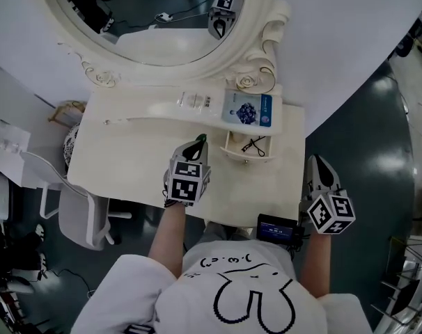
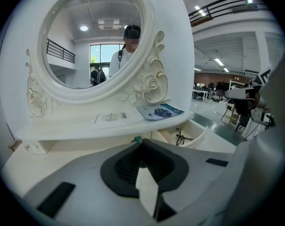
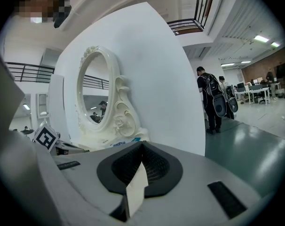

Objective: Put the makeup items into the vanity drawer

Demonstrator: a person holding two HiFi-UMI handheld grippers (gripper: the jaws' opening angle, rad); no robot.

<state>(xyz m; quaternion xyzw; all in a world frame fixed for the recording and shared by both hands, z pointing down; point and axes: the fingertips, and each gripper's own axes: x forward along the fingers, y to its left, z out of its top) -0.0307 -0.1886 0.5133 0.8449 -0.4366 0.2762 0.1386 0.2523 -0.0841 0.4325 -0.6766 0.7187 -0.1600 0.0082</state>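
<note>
My left gripper [image 1: 197, 143] hovers over the cream vanity table [image 1: 127, 160], just left of the open drawer [image 1: 247, 160]. Its jaws are shut on a small green makeup item [image 1: 202, 138], and only the item's tip [image 2: 137, 139] pokes out at the front of the left gripper [image 2: 140, 144]. A thin black looped item [image 1: 253, 145] lies inside the drawer [image 2: 199, 138]. My right gripper [image 1: 318, 164] hangs off the table's right edge. In the right gripper view its jaws [image 3: 141, 147] are shut with nothing between them.
On the shelf under the oval mirror [image 1: 155, 19] lie a blue packet [image 1: 248, 109] and a clear packet [image 1: 194, 101]. A grey chair [image 1: 79, 214] stands at the table's left. A black device [image 1: 277, 228] sits at the person's waist.
</note>
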